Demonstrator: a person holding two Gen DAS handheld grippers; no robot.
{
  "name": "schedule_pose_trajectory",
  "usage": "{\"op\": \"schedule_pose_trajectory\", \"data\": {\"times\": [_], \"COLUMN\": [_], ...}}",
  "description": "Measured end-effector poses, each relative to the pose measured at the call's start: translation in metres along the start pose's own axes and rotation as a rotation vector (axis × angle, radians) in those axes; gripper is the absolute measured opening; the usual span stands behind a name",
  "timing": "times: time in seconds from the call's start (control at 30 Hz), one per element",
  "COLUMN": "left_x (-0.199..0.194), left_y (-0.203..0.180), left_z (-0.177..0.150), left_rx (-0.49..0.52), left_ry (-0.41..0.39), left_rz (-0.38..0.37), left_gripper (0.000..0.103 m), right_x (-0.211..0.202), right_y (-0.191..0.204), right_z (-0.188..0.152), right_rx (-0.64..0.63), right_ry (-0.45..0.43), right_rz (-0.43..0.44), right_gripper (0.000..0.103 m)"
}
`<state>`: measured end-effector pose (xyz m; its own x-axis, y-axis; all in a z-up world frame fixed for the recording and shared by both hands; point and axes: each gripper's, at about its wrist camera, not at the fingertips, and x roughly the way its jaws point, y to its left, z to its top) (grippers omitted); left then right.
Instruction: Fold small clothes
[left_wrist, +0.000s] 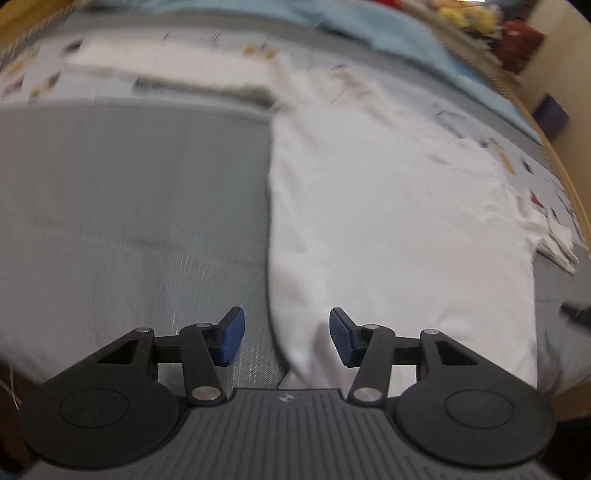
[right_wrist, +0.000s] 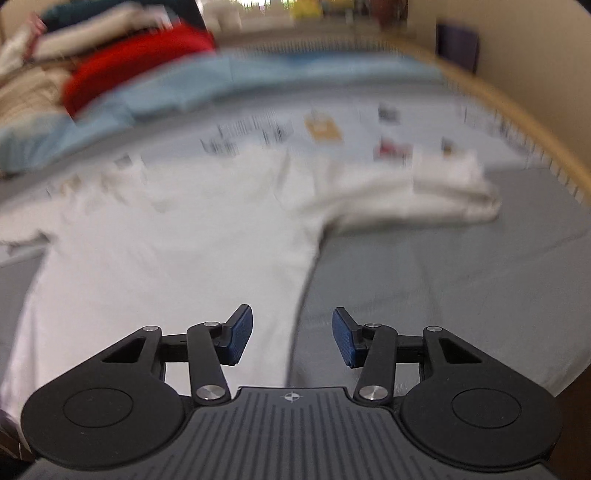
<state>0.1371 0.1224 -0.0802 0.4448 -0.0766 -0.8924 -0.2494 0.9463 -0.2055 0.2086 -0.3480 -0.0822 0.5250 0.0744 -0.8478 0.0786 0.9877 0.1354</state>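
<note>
White long-sleeve shirt (left_wrist: 388, 206) lies spread flat on the grey bed cover (left_wrist: 129, 206). Left gripper (left_wrist: 286, 338) fingers partly open, nothing gripped; shirt's side edge and lower corner lie under the gap and right finger, left finger over bare cover. Right gripper (right_wrist: 292, 336) fingers partly open, empty; shirt's other side edge runs under the gap, left finger over cloth, right finger over cover. One sleeve stretches out ahead-right of the right fingers. Both views blurred
</note>
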Motion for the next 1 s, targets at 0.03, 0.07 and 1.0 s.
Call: {"op": "schedule_pose_trajectory", "data": {"times": [0.03,0.07,1.0], "left_x": [0.003,0.005,0.036], "left_y": [0.002,0.002,-0.049], "left_z": [-0.001,-0.001,-0.021], "left_rx": [-0.005,0.000,0.299], "left_ry": [0.009,0.014,0.241], "left_rz": [0.002,-0.001,0.144], "left_gripper": [0.056,0.056,0.000], "right_x": [0.017,0.030,0.087], "right_y": [-0.005,-0.010,-0.031], "right_z": [0.000,-0.001,0.052], "right_rx": [0.060,0.123,0.016], "right_ry": [0.066,0.114,0.122], "right_rz": [0.014,0.043,0.054], "right_gripper": [0.051,0.051,0.006]}}
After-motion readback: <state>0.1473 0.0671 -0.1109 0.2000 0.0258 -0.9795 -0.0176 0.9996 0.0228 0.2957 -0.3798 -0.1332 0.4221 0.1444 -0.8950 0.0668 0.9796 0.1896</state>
